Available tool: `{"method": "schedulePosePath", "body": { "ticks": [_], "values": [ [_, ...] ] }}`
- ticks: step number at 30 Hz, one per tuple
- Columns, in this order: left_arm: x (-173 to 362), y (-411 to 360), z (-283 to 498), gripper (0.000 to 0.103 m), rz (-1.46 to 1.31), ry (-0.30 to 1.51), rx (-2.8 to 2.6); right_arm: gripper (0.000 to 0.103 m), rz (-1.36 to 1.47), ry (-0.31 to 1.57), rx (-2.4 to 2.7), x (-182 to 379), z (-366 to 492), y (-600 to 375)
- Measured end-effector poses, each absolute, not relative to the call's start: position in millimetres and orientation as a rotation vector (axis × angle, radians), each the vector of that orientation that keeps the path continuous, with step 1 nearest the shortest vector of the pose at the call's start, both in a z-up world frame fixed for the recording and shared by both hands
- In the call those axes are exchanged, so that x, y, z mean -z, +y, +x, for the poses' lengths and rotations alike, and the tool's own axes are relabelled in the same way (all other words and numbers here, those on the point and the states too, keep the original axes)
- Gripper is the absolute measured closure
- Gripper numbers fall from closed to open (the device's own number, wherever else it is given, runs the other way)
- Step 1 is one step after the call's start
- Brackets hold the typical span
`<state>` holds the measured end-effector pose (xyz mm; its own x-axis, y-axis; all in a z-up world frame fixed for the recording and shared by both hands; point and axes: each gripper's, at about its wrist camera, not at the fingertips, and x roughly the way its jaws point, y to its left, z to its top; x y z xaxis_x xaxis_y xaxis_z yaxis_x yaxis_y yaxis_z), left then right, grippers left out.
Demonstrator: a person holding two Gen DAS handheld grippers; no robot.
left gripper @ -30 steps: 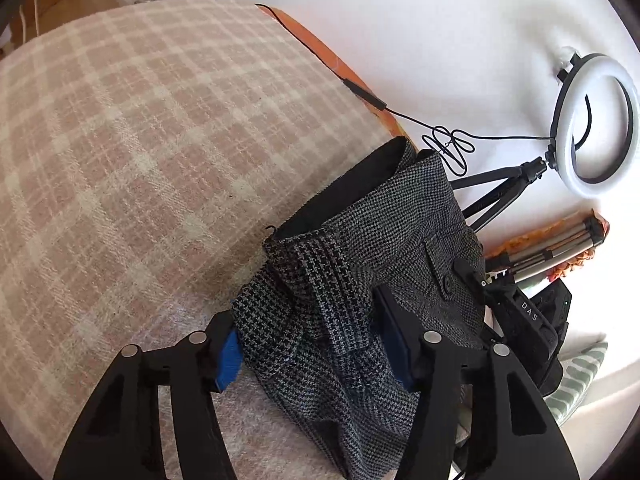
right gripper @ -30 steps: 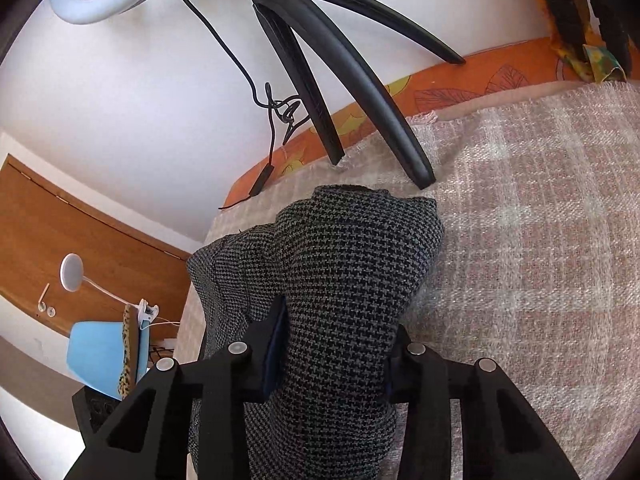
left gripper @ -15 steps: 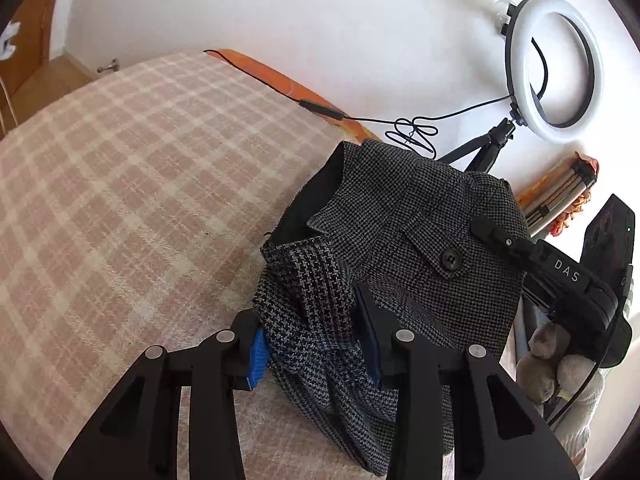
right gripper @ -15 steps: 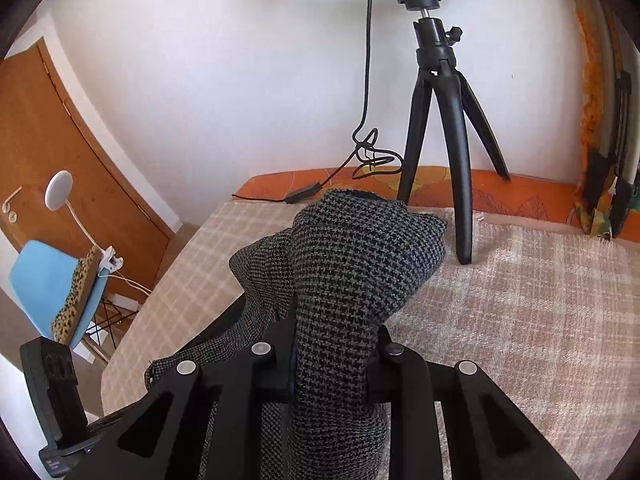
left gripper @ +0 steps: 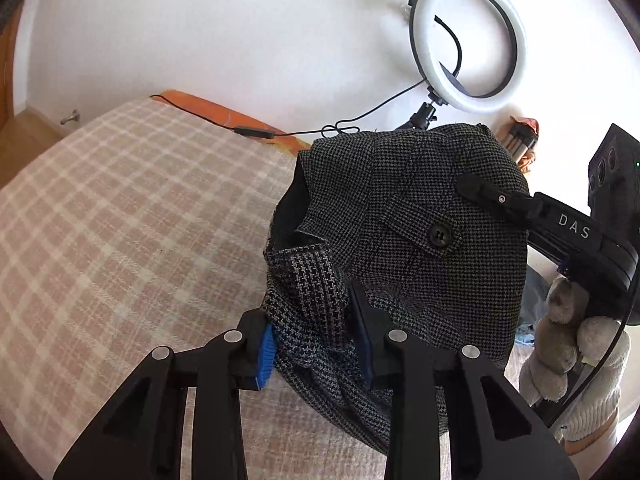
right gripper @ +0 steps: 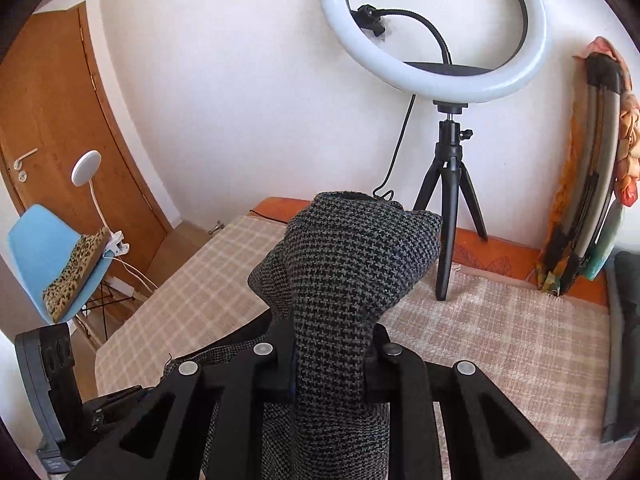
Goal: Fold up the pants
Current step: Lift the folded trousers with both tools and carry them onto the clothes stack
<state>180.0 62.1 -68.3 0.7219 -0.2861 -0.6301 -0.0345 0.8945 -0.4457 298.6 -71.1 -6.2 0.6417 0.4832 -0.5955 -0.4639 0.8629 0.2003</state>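
Note:
The pants [left gripper: 404, 232] are dark grey houndstooth with a buttoned back pocket. They hang lifted above the plaid bed cover [left gripper: 120, 220]. My left gripper [left gripper: 316, 344] is shut on a bunched fold of the pants near the waistband. My right gripper [right gripper: 330, 356] is shut on another fold of the pants [right gripper: 352, 256], which stands up between its fingers. The right gripper's black body [left gripper: 560, 232] shows in the left wrist view, clamped on the far side of the pants, held by a gloved hand [left gripper: 576, 364].
A ring light on a black tripod [right gripper: 448, 208] stands on the bed by the white wall, its cable [left gripper: 256, 133] trailing along the orange bed edge. A folded tripod [right gripper: 588, 168] leans at the right. A blue chair [right gripper: 60, 256] and wooden door [right gripper: 48, 128] are left.
Both grippers have risen and tilted up with the pants, lifting them off the bed cover. The ring light and wall now fill more of both views.

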Motion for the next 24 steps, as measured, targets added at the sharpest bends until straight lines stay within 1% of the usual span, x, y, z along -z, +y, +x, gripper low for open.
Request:
{"method": "schedulePosePath", "body": {
  "ticks": [10, 17, 24],
  "values": [
    [41.8, -16.1, 173.3, 0.072, -0.413, 0.731, 0.288, 0.084, 0.006, 0.637, -0.447, -30.9, 264.3, -155.4],
    [28.9, -97.4, 178.8, 0.072, -0.408, 0.714, 0.396, 0.084, -0.014, 0.610, -0.354, -53.8, 251.5, -232.1],
    [8.1, -182.2, 192.6, 0.072, -0.379, 0.675, 0.479, 0.084, -0.010, 0.572, -0.264, -78.6, 256.2, -317.8]
  ]
}}
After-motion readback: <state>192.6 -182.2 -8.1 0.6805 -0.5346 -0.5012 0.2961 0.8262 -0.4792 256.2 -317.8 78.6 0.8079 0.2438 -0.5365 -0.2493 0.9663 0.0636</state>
